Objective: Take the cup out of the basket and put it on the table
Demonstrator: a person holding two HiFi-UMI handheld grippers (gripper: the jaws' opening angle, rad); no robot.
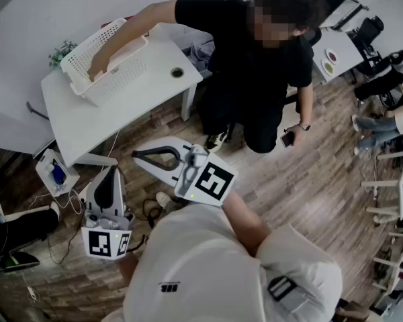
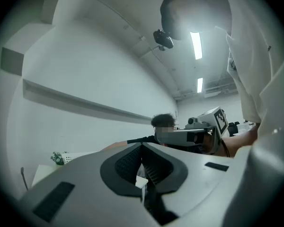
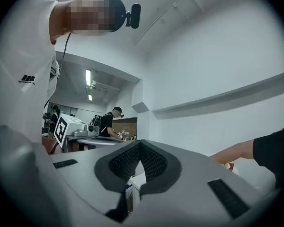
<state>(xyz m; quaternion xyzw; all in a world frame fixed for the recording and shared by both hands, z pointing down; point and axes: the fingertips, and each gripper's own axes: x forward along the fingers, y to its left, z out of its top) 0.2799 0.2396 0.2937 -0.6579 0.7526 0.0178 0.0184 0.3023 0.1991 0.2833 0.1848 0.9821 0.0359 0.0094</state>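
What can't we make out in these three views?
- Cup: not seen. Head view: tilted white slotted plastic basket, a person's hand on it, interior too small.
- Left gripper view: the left gripper covers all but the basket's rim.
- Right gripper view: the right gripper fills the lower frame; no basket visible.

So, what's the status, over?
Jaws shut, empty, on left gripper and right gripper, short of the table. On it the basket, no cup in sight. Another person's hand on the basket.
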